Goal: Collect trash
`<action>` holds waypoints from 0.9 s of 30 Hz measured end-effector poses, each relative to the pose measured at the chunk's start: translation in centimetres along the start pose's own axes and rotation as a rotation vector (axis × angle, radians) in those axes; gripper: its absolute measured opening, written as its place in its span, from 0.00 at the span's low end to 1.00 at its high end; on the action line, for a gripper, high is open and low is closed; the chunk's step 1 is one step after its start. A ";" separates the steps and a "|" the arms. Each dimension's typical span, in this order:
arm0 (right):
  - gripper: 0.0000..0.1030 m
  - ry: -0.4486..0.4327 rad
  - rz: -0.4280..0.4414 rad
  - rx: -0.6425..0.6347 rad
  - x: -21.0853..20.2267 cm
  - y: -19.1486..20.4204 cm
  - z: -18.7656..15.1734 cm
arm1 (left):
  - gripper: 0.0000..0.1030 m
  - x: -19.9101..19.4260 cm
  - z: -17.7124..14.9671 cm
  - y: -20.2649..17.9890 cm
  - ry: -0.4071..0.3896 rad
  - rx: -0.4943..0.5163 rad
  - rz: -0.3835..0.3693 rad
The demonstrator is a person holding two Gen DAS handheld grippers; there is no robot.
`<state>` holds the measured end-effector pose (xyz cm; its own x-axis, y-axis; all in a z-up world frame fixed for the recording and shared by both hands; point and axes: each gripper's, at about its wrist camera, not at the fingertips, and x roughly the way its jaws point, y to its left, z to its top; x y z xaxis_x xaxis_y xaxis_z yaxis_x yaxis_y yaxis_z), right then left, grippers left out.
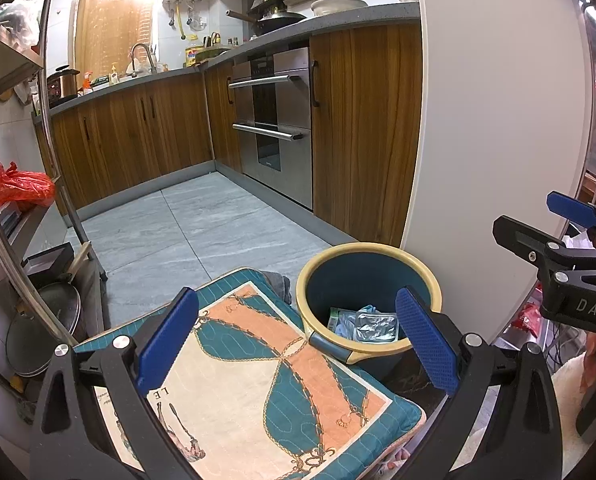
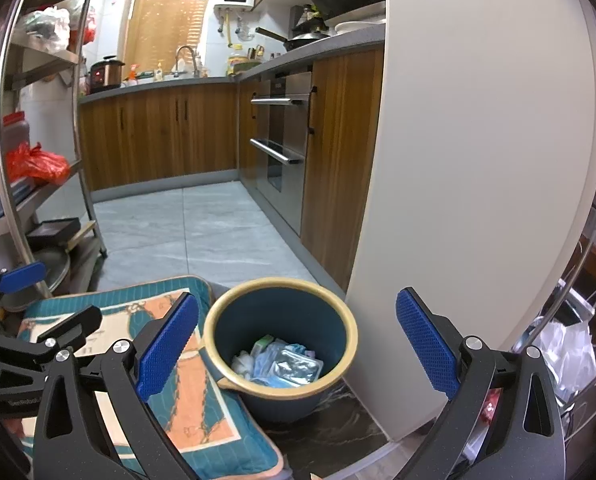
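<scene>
Round dark-blue plastic bin with yellow rim (image 2: 280,320), lower centre, holds crumpled foil and plastic wrappers (image 2: 286,364): light, soft, slippery; pinch a raised fold. Left hand-held gripper (image 1: 298,344) and right hand-held gripper (image 2: 298,344) both released, empty.

White letters "DAS" stand on the black metal right gripper (image 1: 570,220); upside-down "LE" is printed on the teal-and-peach quilted cushion (image 1: 258,364), left of the gripper
</scene>
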<state>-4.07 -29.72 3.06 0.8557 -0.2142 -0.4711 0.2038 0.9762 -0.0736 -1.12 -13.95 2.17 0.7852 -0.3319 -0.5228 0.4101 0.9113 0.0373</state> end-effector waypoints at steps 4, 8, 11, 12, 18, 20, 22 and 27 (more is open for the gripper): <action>0.95 0.000 0.000 0.001 0.0 0.0 0.0 | 0.95 0.0 0.0 0.0 -0.001 0.000 -0.001; 0.95 0.000 0.000 0.001 0.0 0.0 0.0 | 0.95 0.0 0.0 0.0 0.000 0.001 -0.003; 0.95 0.000 0.000 0.000 0.0 0.0 0.0 | 0.95 0.0 0.0 0.0 -0.001 0.001 -0.001; 0.95 0.001 0.000 0.000 0.0 0.0 0.0 | 0.95 0.0 0.0 0.0 -0.001 0.001 -0.002; 0.95 0.002 0.000 0.000 0.0 0.0 0.0 | 0.95 0.0 0.0 0.0 -0.001 0.004 -0.001; 0.95 0.000 0.000 0.000 0.0 0.0 0.0 | 0.95 0.1 -0.1 0.0 -0.001 0.006 -0.004; 0.95 0.001 0.000 0.001 0.0 0.0 0.0 | 0.95 0.1 -0.1 0.0 -0.003 0.008 -0.005; 0.95 0.001 0.000 0.001 0.0 0.0 0.0 | 0.95 -0.2 -0.2 0.0 -0.017 0.014 -0.027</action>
<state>-4.10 -29.75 3.10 0.8549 -0.2144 -0.4723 0.2046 0.9761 -0.0728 -1.32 -13.86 2.11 0.7814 -0.3610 -0.5091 0.4379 0.8983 0.0352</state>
